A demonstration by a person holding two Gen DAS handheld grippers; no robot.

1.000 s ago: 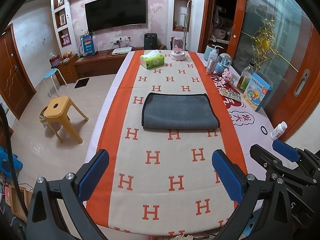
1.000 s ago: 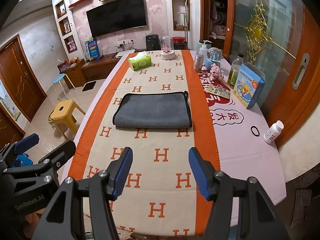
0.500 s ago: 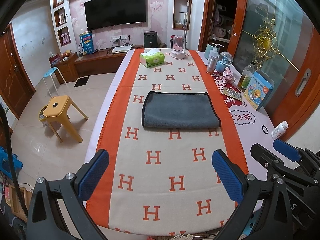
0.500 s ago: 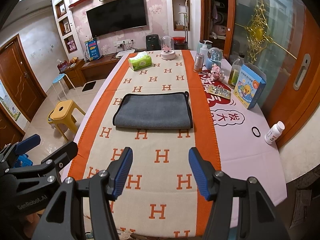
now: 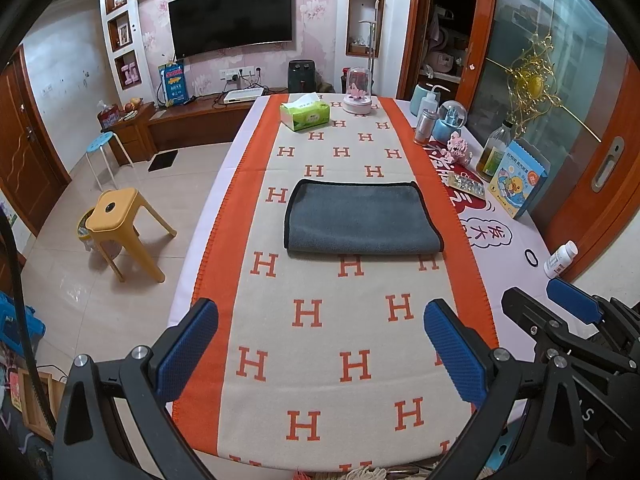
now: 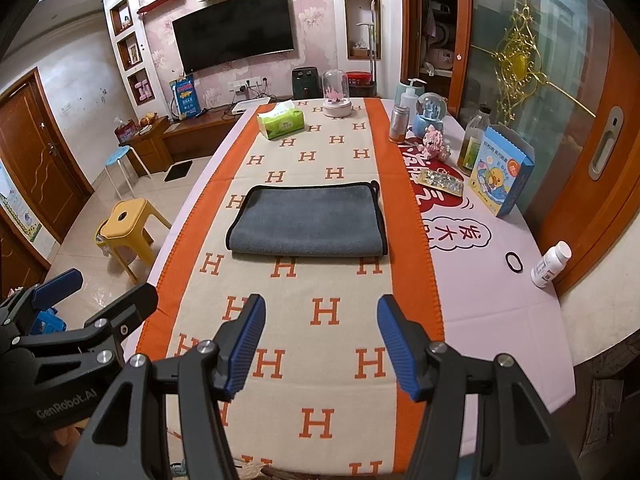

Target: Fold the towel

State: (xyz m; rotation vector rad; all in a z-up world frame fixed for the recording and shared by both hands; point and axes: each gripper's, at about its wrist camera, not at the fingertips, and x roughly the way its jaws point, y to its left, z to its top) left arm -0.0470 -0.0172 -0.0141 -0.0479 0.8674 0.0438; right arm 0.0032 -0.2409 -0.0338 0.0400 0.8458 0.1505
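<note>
A grey towel (image 5: 362, 216) with a black hem lies folded flat in the middle of the orange and beige H-pattern cloth (image 5: 352, 320); it also shows in the right wrist view (image 6: 308, 220). My left gripper (image 5: 320, 338) is open and empty, held above the near end of the table, well short of the towel. My right gripper (image 6: 318, 338) is open and empty, also near the front edge. Each gripper shows at the edge of the other's view.
A green tissue box (image 5: 305, 116) and a glass dome (image 5: 357, 94) stand at the far end. Bottles, a snow globe, a blue box (image 5: 518, 178), a pill bottle (image 5: 560, 259) and a hair band line the right side. A yellow stool (image 5: 120, 220) stands left.
Both grippers have stayed open and nearly still. The towel has not moved.
</note>
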